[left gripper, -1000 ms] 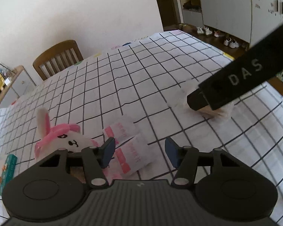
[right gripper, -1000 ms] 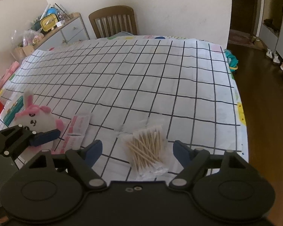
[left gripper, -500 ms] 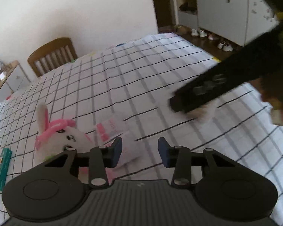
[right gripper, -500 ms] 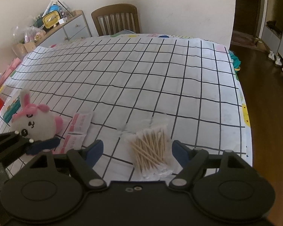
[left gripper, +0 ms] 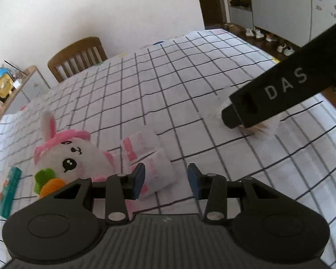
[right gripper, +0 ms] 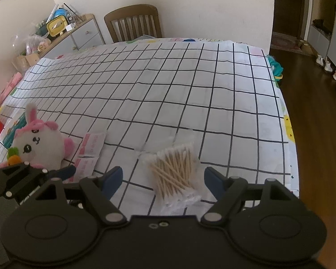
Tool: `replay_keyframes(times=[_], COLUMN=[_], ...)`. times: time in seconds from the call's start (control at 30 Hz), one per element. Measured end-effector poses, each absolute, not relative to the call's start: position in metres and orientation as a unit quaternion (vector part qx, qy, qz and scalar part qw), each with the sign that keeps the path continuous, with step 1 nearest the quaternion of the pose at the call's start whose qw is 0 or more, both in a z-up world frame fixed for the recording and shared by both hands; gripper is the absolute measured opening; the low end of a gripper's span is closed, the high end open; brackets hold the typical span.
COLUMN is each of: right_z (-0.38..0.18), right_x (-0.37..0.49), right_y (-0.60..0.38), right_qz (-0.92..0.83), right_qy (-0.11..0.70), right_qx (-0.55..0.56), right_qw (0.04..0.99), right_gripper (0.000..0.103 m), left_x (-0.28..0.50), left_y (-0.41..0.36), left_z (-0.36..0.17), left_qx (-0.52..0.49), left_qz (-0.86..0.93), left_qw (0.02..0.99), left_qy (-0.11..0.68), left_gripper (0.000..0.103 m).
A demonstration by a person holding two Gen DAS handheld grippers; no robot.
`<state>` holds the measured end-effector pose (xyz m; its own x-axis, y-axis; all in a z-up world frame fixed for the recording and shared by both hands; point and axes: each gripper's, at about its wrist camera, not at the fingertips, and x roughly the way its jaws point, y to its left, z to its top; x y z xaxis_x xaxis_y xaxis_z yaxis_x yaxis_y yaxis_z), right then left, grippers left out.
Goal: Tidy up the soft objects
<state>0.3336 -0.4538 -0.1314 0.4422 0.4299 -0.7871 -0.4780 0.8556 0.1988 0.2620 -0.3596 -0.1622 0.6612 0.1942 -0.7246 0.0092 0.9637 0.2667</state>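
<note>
Since a second ago your left tool (left gripper: 165,180) has narrowed its jaws part of the way and now holds that gap; your right tool (right gripper: 163,180) has kept its place and its wide spread.

Your left tool's blue pads stand apart with nothing pinched between them. They hang over the near edge of the pink-and-white sachets (left gripper: 145,154), which lie flat on the checked cloth of the desk (left gripper: 168,85). Take the sachets as your landmark: the plush bunny (left gripper: 71,154) with the pink headband and the carrot lies just beside them on the left, touching or nearly so. A teal box (left gripper: 10,192) lies farther left, beyond the bunny.

Well to the right of the sachets sits the clear bag of cotton swabs (right gripper: 174,172). Your right tool's pads stand on either side of that bag, clear of it and not pressing. From your left camera, the right tool's black body covers most of the bag.

A wooden chair (right gripper: 134,22) stands at the desk's far edge.
</note>
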Motion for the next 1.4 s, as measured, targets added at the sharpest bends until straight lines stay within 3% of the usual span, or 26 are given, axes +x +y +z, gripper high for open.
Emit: replay_keyframes(times=[0.2,0.53,0.63,0.77,0.9,1.4], right_z=[-0.134,-0.140,-0.142,-0.143,-0.140,-0.120], right_x=[0.337,0.337,0.336,0.332,0.323,0.315], right_y=[-0.448,-0.438,-0.436,-0.431,-0.431,-0.449], right_qz=[0.267,0.267,0.258,0.237,0.244,0.265], right_qy=[0.457,0.460,0.458,0.446,0.427,0.420], right_qx=[-0.023,-0.039,-0.055,-0.093,-0.114,-0.080], right_qw=[0.848,0.846,0.849,0.858,0.863,0.864], right_gripper=[0.079,0.071,0.061,0.032,0.016,0.015], left_x=[0.278,0.278,0.276,0.273,0.269,0.314], left_y=[-0.342,-0.315,-0.310,-0.304,-0.300,-0.292], left_z=[-0.164,-0.163,-0.163,-0.161,-0.150,-0.115], left_qx=[0.105,0.022,0.010,-0.013,-0.038,-0.078], left_qz=[0.048,0.012,0.008,0.000,-0.019,-0.038], left_qw=[0.898,0.898,0.898,0.898,0.899,0.879], left_qy=[0.425,0.440,0.440,0.440,0.435,0.469], left_gripper=[0.040,0.006,0.003,0.001,0.001,0.002])
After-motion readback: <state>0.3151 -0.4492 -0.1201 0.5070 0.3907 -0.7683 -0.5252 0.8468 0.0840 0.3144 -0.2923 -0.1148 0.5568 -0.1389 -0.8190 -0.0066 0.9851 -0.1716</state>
